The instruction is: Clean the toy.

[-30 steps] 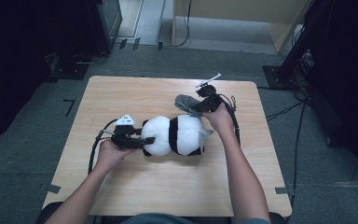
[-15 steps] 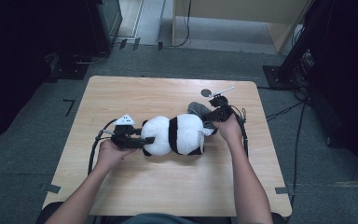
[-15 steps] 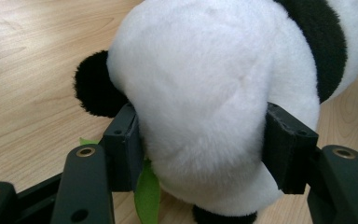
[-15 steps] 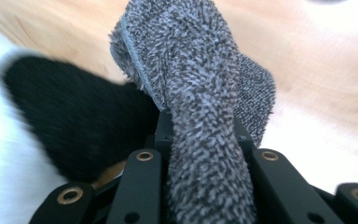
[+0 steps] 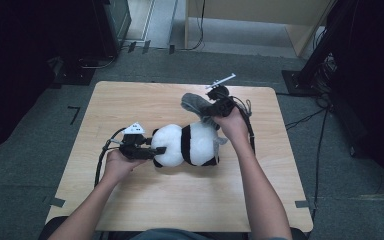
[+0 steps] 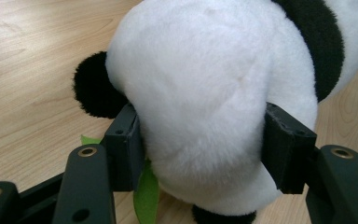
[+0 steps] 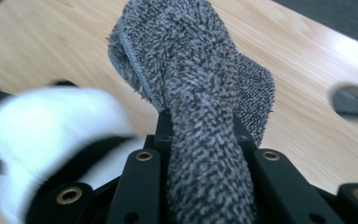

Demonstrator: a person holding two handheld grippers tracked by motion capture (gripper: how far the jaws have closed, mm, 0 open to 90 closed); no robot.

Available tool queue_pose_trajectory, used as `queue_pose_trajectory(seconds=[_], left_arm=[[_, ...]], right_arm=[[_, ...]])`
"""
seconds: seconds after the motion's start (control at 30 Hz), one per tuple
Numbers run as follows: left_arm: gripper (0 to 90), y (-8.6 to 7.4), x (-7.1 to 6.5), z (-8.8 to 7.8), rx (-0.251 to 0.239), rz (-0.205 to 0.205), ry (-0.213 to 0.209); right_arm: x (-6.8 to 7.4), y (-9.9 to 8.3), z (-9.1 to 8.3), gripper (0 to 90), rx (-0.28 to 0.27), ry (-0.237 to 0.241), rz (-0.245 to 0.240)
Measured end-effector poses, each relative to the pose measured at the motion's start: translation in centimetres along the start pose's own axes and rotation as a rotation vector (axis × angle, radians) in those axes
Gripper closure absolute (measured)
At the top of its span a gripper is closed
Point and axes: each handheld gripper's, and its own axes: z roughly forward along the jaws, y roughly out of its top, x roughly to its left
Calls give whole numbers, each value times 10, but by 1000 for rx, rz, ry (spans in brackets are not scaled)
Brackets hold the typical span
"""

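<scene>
The left tongs (image 5: 156,150) clamp the plush panda's (image 5: 190,145) head, its body lying lengthwise toward the counter's right edge — right tongs (image 5: 206,111), clenched on a grey cloth (image 7: 191,84), hover over its far end.

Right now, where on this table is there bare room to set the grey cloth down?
Bare wood lies along the table's far-left part, and the near strip between the forearms. The middle is crowded: plush panda, left hand-held gripper, right hand-held gripper clamping the grey cloth.
</scene>
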Motion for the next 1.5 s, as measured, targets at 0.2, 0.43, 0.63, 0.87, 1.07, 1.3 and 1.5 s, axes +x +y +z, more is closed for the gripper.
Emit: queue_pose_trajectory(seconds=[0.2,0.43,0.63,0.87,1.07,1.3,1.5], left_arm=[[393,0,-2,-1,0,12,6],[402,1,-4,-2,7,21,18],[407,1,-4,-1,11,13,19],[411,1,-3,1,7,-2,9],[413,2,-2,1,7,-8,7],[416,2,-2,1,7,-6,7],[416,2,-1,1,6,-7,8]], right_arm=[[46,27,25,736,20,74,-73],[91,36,66,735,89,140,-148],[94,30,80,735,118,167,-153],[72,26,76,737,144,102,-135],[48,19,71,738,201,24,-129],[27,12,58,735,201,10,-93],[9,7,44,733,177,-10,-55]])
